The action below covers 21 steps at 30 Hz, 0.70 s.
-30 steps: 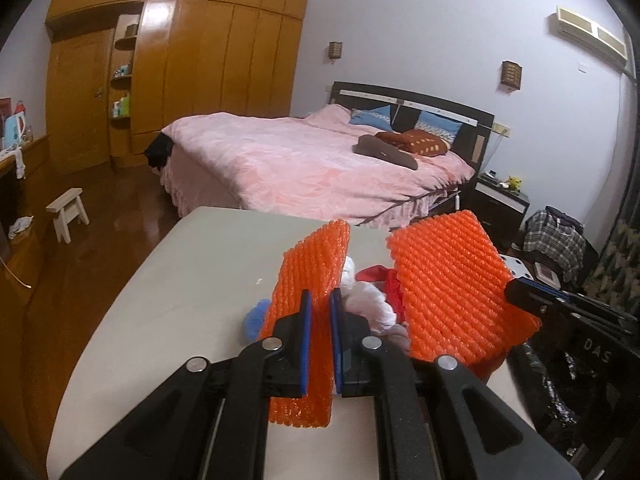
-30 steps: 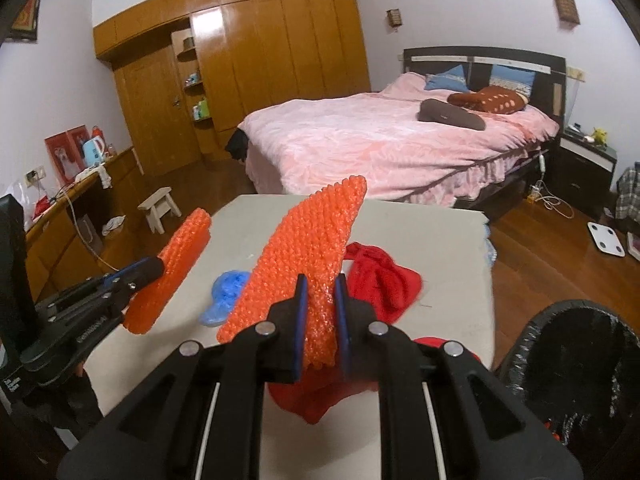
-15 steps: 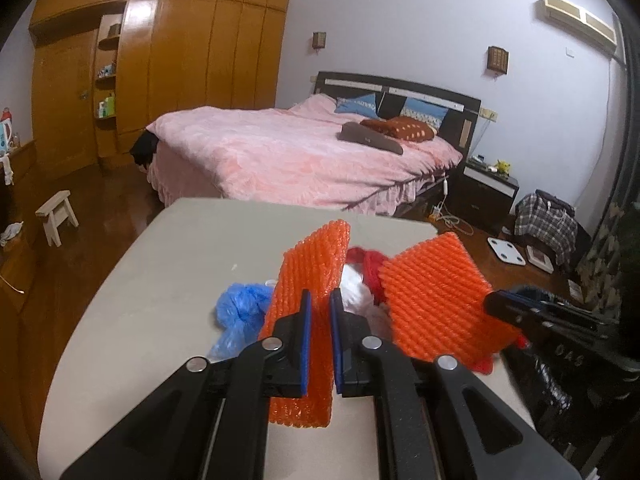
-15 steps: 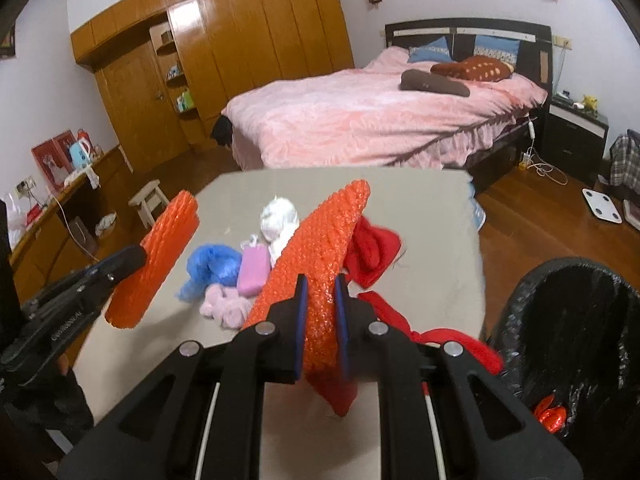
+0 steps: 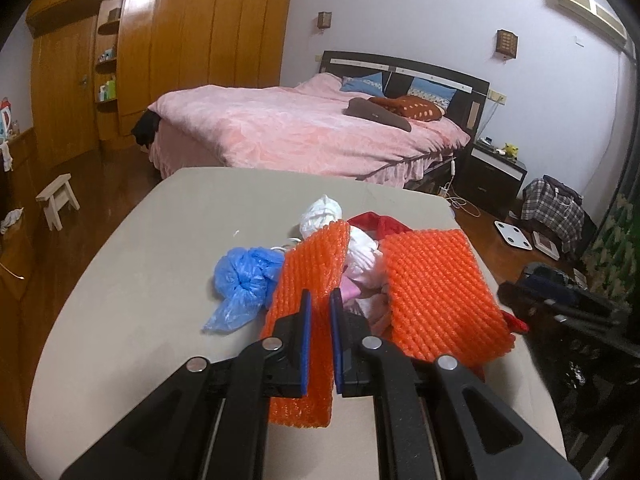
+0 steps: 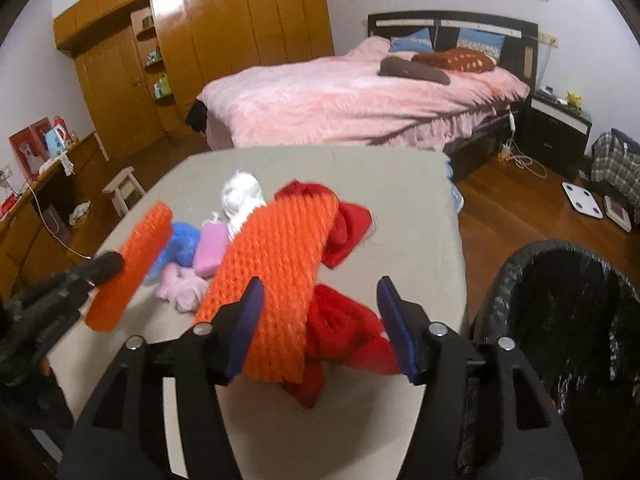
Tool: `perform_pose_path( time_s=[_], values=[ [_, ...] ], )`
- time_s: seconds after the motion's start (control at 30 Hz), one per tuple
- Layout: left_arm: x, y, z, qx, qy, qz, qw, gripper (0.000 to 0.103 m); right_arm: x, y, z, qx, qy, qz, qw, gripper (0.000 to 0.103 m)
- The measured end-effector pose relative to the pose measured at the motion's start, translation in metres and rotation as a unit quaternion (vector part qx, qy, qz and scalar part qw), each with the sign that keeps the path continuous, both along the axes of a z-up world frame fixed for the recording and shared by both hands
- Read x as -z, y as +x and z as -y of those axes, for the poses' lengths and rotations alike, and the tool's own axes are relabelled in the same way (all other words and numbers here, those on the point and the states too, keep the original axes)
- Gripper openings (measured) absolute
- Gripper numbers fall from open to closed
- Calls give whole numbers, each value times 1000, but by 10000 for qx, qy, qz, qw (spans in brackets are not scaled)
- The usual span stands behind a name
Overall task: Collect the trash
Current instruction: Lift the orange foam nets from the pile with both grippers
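One orange foam-net sleeve (image 5: 308,300) stood edge-on at the lower centre of the left wrist view, pinched between the left tongs (image 5: 320,334). A second orange foam-net sleeve (image 6: 276,276) lay slanted, blurred, in the middle of the right wrist view. Behind them sat a crumpled blue plastic bag (image 5: 240,280), a white wad (image 6: 242,196) and red netting (image 6: 344,332). A black-lined bin (image 6: 560,320) filled the lower right.

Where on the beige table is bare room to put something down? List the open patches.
Free: the far strip of the beige table toward the pink bed; the left side beyond the crumpled blue plastic bag; the right side beside the red cloth. Crowded: the middle, around the white wad and red cloth.
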<state>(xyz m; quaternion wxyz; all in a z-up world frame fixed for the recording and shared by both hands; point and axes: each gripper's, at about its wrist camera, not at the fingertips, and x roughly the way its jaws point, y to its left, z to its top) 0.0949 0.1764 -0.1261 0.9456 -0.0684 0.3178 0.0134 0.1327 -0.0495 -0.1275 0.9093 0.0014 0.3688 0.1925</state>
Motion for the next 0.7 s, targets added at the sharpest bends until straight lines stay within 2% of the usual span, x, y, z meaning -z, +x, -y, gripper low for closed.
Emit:
perform_pose_path(
  time_s=[0.13, 0.3, 0.4, 0.5, 0.57, 0.67, 0.7],
  values=[
    [3, 5, -4, -75, -15, -3, 10000, 9, -2, 8, -9, -147, -74, 57, 9998, 64],
    [5, 11, -12, -167, 4, 10, 9999, 9, 10, 31, -18, -175, -152, -194, 9995, 64],
    [4, 15, -14, -193, 25, 16, 9998, 9, 19, 42, -23, -204, -170, -382, 9989, 58],
    [4, 18, -12, -199, 46, 25, 9998, 9, 25, 48, -29, -315, -191, -541, 9979, 45],
    [3, 18, -12, -201, 47, 22, 9998, 9, 27, 48, -31, -383, -128, -627, 9972, 28],
    [3, 18, -12, -198, 37, 18, 9998, 9, 25, 43, -35, -530, -114, -599, 9967, 12],
    [3, 17, -12, -196, 47, 24, 9998, 9, 23, 41, -35, -572, -83, -569, 9967, 12]
  ],
)
